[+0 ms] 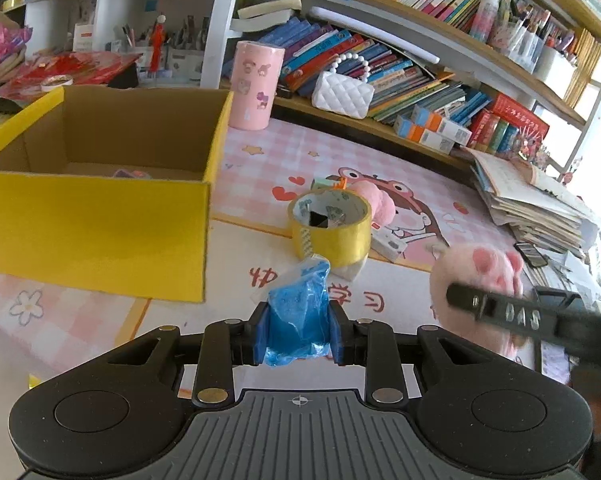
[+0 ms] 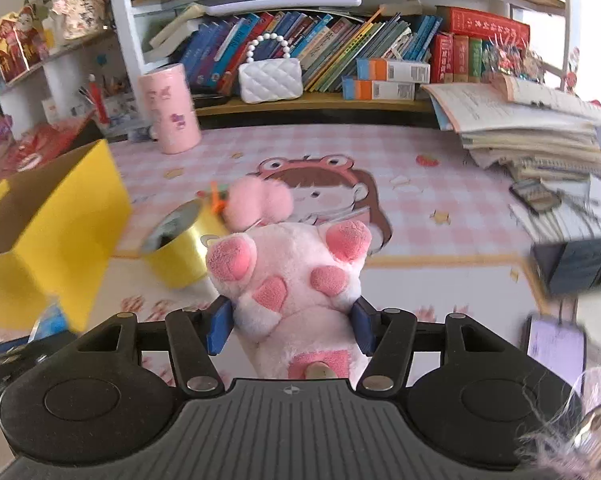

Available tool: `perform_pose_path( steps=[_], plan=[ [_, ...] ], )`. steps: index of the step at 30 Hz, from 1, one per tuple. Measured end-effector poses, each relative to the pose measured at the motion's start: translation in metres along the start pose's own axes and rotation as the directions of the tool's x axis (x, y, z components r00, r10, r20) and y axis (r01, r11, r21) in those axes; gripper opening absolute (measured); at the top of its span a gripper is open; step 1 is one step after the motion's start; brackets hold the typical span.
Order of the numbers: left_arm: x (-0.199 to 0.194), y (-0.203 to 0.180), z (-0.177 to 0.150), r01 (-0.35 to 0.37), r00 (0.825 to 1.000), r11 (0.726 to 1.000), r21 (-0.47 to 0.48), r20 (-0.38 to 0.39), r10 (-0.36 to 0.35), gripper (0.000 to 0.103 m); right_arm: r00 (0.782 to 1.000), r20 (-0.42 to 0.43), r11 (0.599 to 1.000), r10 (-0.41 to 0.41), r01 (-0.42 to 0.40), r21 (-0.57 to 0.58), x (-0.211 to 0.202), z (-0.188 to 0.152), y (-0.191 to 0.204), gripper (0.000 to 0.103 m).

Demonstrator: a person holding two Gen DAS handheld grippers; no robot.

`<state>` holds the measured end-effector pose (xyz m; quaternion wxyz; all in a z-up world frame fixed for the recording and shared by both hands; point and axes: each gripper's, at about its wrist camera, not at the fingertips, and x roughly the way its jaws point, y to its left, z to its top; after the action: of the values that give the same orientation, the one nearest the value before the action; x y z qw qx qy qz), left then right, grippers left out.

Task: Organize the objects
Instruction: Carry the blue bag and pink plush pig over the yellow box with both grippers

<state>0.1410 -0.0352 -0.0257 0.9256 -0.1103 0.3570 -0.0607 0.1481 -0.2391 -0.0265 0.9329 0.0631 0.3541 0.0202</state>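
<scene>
My left gripper (image 1: 299,326) is shut on a blue plastic bag (image 1: 300,312), held above the pink mat just right of the open yellow cardboard box (image 1: 100,224). My right gripper (image 2: 292,320) is shut on a pink plush toy (image 2: 296,276) with pink paw pads; it also shows at the right of the left wrist view (image 1: 480,280). A yellow tape roll (image 1: 332,224) stands on the mat between them, also in the right wrist view (image 2: 180,248). The box (image 2: 60,232) lies at the left of the right wrist view.
A pink cylinder (image 1: 256,84) stands behind the box. A pink fluffy item (image 2: 256,200) lies behind the tape. A white quilted purse (image 2: 270,76) and rows of books fill the shelf. A stack of books (image 2: 532,136) and a phone (image 2: 556,344) lie at right.
</scene>
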Motion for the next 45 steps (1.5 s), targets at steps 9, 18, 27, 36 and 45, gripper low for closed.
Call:
perform_pose_path(
  steps=[9, 18, 27, 36, 45],
  plan=[
    [-0.029, 0.034, -0.016, 0.001, 1.0, 0.999, -0.032, 0.009, -0.001, 0.027, 0.997, -0.053, 0.995, 0.056, -0.061, -0.081, -0.027, -0.038, 0.053, 0.056],
    [-0.068, 0.079, -0.038, -0.045, 0.999, 0.996, -0.08, 0.013, 0.046, 0.027, 0.991, -0.081, 0.983, 0.108, -0.119, -0.141, -0.046, -0.065, 0.108, 0.056],
    [-0.106, 0.121, -0.053, -0.114, 0.993, 0.987, -0.111, 0.026, 0.117, 0.027, 0.977, -0.11, 0.961, 0.181, -0.2, -0.19, -0.062, -0.088, 0.16, 0.057],
    [-0.125, 0.144, -0.058, -0.14, 0.989, 0.985, -0.105, 0.037, 0.144, 0.027, 0.974, -0.111, 0.955, 0.198, -0.217, -0.202, -0.073, -0.1, 0.191, 0.057],
    [-0.135, 0.16, -0.058, -0.127, 0.99, 0.989, -0.074, 0.055, 0.131, 0.027, 0.976, -0.096, 0.959, 0.193, -0.208, -0.192, -0.078, -0.107, 0.21, 0.057]
  ],
)
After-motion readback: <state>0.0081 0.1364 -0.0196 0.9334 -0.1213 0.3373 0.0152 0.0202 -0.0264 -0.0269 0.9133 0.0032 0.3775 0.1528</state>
